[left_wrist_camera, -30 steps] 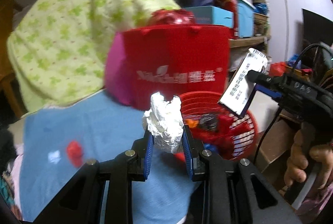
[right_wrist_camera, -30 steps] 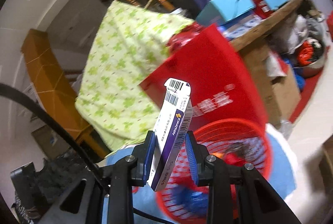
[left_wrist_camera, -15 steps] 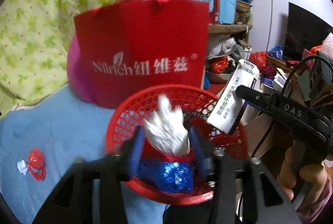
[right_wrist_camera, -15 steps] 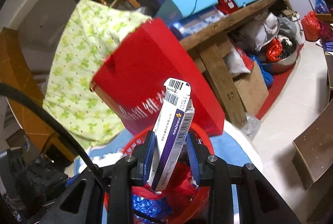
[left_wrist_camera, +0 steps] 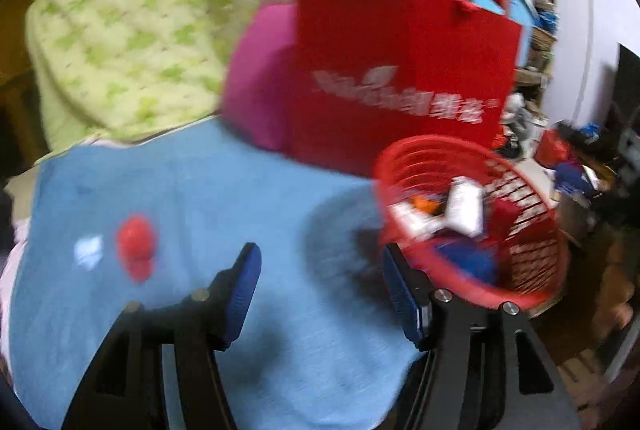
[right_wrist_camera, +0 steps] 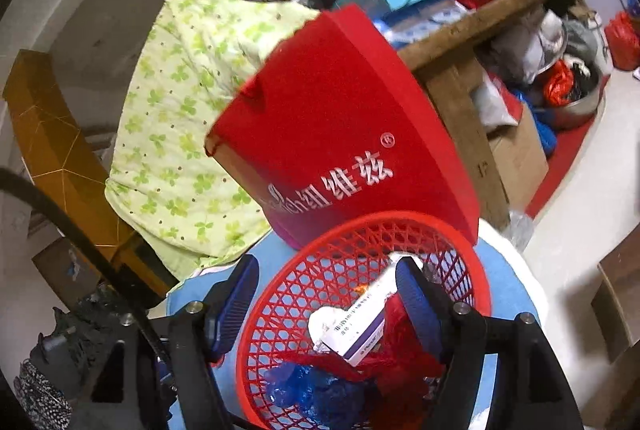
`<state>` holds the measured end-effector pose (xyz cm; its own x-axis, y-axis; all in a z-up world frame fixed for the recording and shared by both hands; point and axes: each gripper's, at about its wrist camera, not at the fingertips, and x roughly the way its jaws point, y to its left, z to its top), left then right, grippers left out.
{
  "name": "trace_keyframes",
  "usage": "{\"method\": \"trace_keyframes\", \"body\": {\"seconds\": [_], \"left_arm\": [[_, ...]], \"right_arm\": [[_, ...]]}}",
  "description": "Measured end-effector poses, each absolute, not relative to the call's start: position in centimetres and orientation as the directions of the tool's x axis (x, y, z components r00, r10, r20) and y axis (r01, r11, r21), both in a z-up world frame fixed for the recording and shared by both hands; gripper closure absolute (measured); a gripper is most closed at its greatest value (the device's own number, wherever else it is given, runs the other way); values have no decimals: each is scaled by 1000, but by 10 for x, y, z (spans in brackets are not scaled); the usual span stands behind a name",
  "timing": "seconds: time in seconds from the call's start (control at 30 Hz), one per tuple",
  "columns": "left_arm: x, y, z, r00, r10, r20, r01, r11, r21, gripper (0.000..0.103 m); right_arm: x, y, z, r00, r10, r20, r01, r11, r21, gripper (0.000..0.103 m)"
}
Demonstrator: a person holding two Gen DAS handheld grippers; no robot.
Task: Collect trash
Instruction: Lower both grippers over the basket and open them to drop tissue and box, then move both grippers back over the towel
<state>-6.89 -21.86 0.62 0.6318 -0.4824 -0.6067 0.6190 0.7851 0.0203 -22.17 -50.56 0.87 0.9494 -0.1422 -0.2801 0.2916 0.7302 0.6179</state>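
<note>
Both pieces of trash have left the tools since the earlier frames: the crumpled white tissue [right_wrist_camera: 322,322] and the small purple-and-white carton [right_wrist_camera: 360,326] now lie inside the red mesh basket [right_wrist_camera: 460,242], no longer pinched between pads. Left tool [left_wrist_camera: 322,290] is empty, its jaws opening, with only the blue cloth [left_wrist_camera: 200,190] of the tabletop between them. Right tool [right_wrist_camera: 324,300] hangs over the near part of the basket, jaws also opening; the carton lies below and between them, touching neither pad as far as the view shows.

From the left wrist the whole picture is smeared by motion, so the basket's contents read only as white, orange, red and blue blobs. On the cloth to the left lie a red wrapper [left_wrist_camera: 136,242] and, just beside it, a small pale scrap [left_wrist_camera: 89,250], both too blurred to identify. Behind the basket stands a red paper bag [right_wrist_camera: 340,134]; its white lettering is partly hidden by the basket rim in the right view. A blue crinkled wrapper [right_wrist_camera: 304,386] sits at the basket's near side, cut off by the tool's frame.
</note>
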Motion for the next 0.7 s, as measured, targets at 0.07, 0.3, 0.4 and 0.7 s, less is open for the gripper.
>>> {"method": "trace_keyframes", "body": {"seconds": [0.07,0.3,0.4,0.7], "left_arm": [[-58,-192,-5,662,-434,-611,570,821,35,39],[-20,-87,-38,726,-225,-650,321,946,32,38],[-6,-55,-43,745,-172,-645,240,970,19,38],[28,3,-54,782,-66,-619,106,994,29,38]], "right_arm": [[-223,-501,15,953,-138,-270,280,739,613,28],[-203,-448,50,978,-39,-204,147,824,547,28],[-183,-414,59,978,29,-205,81,858,507,28],[-99,-326,35,905,219,-365,-36,893,448,28]]}}
